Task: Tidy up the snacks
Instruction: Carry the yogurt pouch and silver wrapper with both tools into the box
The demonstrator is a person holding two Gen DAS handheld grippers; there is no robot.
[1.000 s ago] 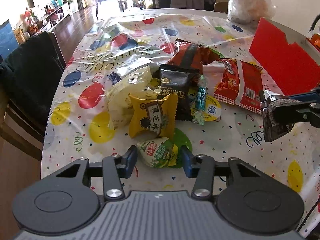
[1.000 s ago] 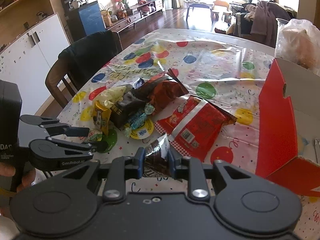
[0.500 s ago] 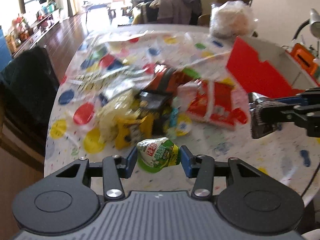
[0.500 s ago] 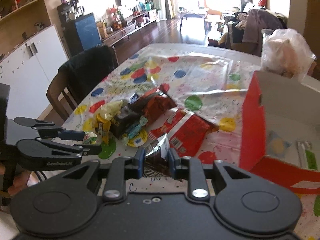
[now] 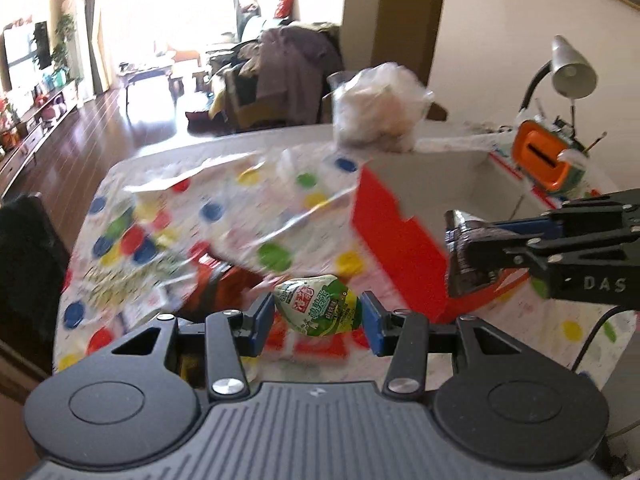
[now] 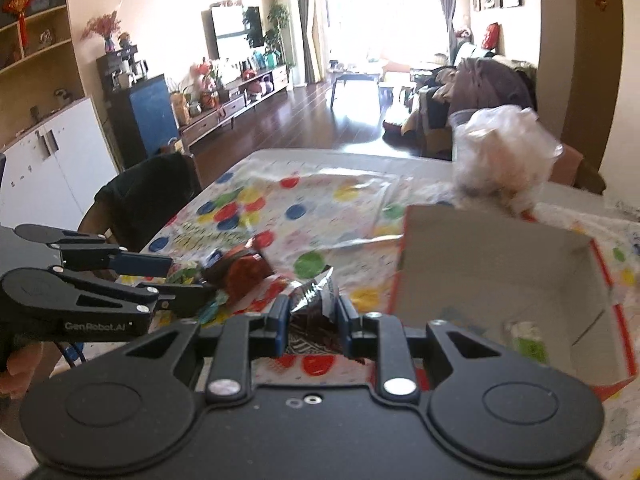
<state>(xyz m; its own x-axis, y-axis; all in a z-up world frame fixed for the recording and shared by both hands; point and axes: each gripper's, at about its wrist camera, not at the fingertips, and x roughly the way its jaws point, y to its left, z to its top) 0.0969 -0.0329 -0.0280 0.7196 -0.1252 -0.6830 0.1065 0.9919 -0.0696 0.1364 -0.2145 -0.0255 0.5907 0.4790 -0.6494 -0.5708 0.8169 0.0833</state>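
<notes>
My left gripper (image 5: 318, 314) is shut on a small green and white snack pouch (image 5: 318, 306), held in the air above the table. My right gripper (image 6: 314, 316) is shut on a dark shiny snack packet (image 6: 314, 304), also lifted; in the left wrist view that packet (image 5: 466, 258) hangs at the right, just in front of the box. The open red cardboard box (image 6: 500, 276) with a grey inside stands at the right of the table and holds a few small items. The remaining snacks (image 6: 244, 272) lie in a pile on the dotted tablecloth (image 6: 304, 200).
A bulging clear plastic bag (image 6: 506, 160) sits behind the box. An orange device (image 5: 544, 156) and a desk lamp (image 5: 572, 68) stand beyond it. A dark chair (image 6: 148, 196) is at the table's left side. A hand (image 6: 18, 368) holds the left gripper.
Both grippers have risen off the table with their snacks and swung right toward the red box. The snack pile has dropped lower and to the left in both views.
</notes>
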